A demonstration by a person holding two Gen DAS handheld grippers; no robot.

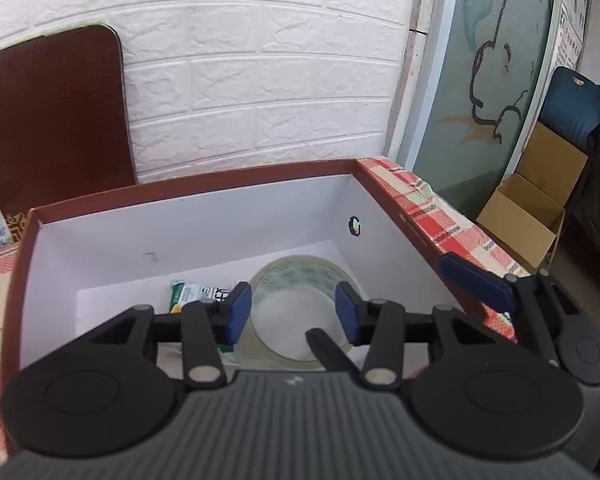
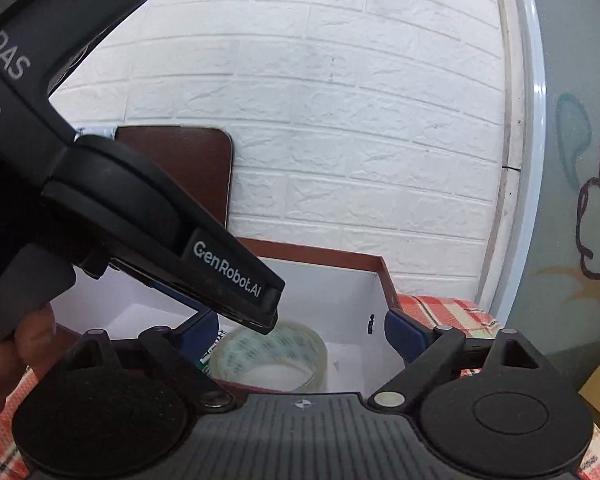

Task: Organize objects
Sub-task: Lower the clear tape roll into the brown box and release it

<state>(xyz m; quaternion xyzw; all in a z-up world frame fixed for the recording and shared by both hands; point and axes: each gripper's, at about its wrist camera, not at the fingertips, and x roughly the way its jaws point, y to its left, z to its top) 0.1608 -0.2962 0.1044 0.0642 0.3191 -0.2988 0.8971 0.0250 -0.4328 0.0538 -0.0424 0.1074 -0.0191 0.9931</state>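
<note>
A roll of clear tape (image 1: 300, 312) lies flat on the floor of a red-brown cardboard box (image 1: 188, 194) with white inner walls. A green and white packet (image 1: 192, 294) lies beside it on the left. My left gripper (image 1: 294, 312) hangs open and empty over the box, its blue pads (image 1: 238, 312) above the roll. The right gripper's blue pad (image 1: 476, 280) shows over the box's right wall. In the right wrist view my right gripper (image 2: 304, 330) is open and empty above the tape (image 2: 272, 356). The left gripper's body (image 2: 140, 216) crosses the upper left.
The box stands on a table with a red checked cloth (image 1: 440, 216). A brown board (image 1: 52, 120) leans on the white brick wall (image 1: 260, 80). An open cardboard carton (image 1: 532, 208) and a blue chair (image 1: 572, 112) stand at right, by a glass door (image 1: 484, 60).
</note>
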